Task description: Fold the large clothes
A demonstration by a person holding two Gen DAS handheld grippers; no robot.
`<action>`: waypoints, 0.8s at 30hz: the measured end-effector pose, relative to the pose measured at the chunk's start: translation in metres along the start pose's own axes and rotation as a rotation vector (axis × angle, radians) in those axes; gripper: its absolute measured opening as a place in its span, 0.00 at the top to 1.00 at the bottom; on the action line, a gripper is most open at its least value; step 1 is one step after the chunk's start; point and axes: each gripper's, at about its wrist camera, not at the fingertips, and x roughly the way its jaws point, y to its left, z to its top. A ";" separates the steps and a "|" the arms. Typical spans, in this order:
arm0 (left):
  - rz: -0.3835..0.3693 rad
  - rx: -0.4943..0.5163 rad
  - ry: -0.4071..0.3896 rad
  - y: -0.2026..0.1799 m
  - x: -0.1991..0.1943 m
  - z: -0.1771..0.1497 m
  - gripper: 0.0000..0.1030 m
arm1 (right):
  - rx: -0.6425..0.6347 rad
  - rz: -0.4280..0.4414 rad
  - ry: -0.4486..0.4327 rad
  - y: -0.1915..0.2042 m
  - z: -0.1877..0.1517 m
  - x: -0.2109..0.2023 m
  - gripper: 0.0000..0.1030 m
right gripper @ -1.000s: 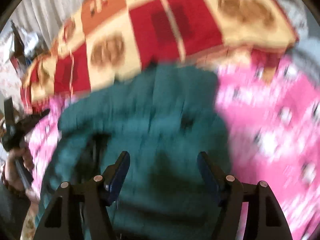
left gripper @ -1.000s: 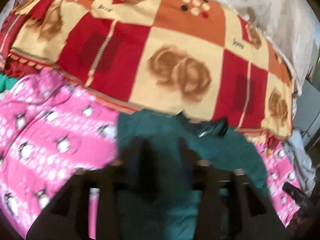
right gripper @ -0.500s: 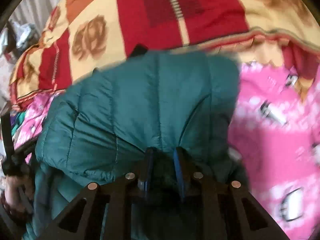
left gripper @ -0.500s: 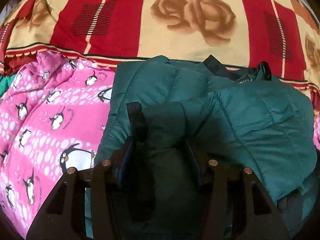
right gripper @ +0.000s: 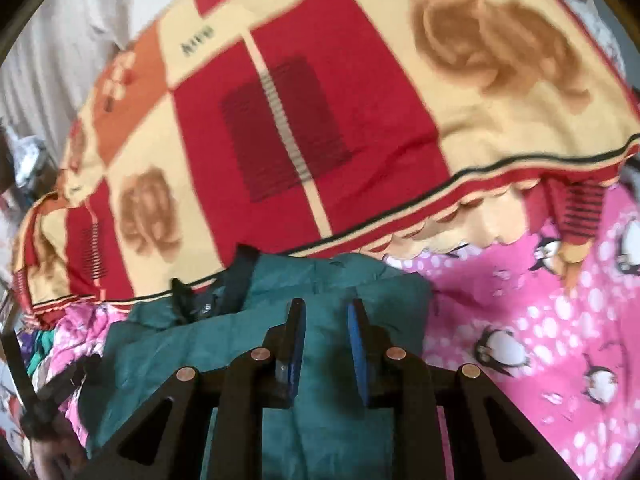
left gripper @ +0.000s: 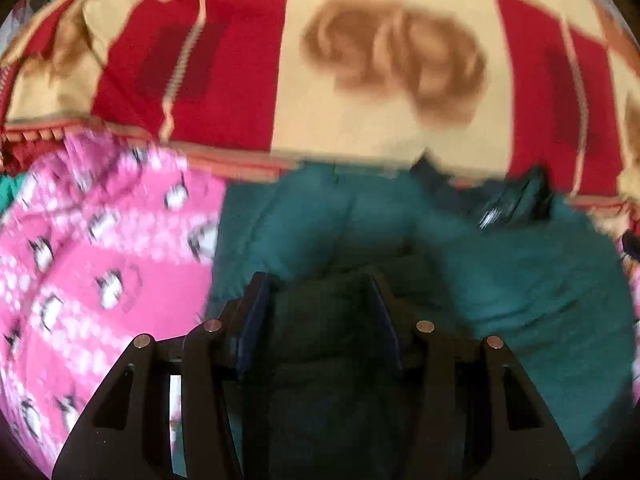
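A teal puffer jacket point(left gripper: 500, 280) lies on a pink penguin blanket point(left gripper: 100, 260), its black collar point(left gripper: 516, 204) toward the checked blanket. My left gripper point(left gripper: 318, 284) is shut on a thick, shadowed bunch of the jacket's near part. In the right wrist view the jacket point(right gripper: 168, 352) spreads to the left, collar point(right gripper: 236, 280) at the far edge. My right gripper point(right gripper: 326, 308) has its blue pads close together, shut on a fold of teal fabric near the jacket's right edge.
A red, cream and orange checked blanket point(right gripper: 320, 120) is heaped right behind the jacket. Pink penguin blanket point(right gripper: 540, 320) stretches to the right. A person's hand point(right gripper: 48, 448) shows at the lower left edge. Pale curtain point(right gripper: 60, 40) hangs at the far left.
The right jaws went from wide apart over the jacket to narrow on a fold of it. Both grippers moved with the fabric; the left kept its bunch throughout.
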 end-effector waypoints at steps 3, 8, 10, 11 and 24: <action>-0.019 -0.019 -0.017 0.003 0.005 -0.010 0.48 | -0.075 -0.044 0.117 0.000 -0.015 0.045 0.80; -0.017 -0.020 -0.022 0.003 0.009 -0.011 0.47 | -0.044 -0.010 0.186 -0.011 -0.023 0.072 0.82; -0.018 -0.020 -0.029 0.003 0.008 -0.011 0.47 | -0.023 0.009 0.187 -0.013 -0.022 0.071 0.82; -0.019 -0.020 -0.031 0.002 0.008 -0.012 0.47 | -0.019 0.006 0.185 -0.012 -0.022 0.068 0.82; -0.017 -0.016 -0.040 0.003 0.008 -0.011 0.45 | -0.306 0.051 0.177 0.080 -0.082 0.008 0.64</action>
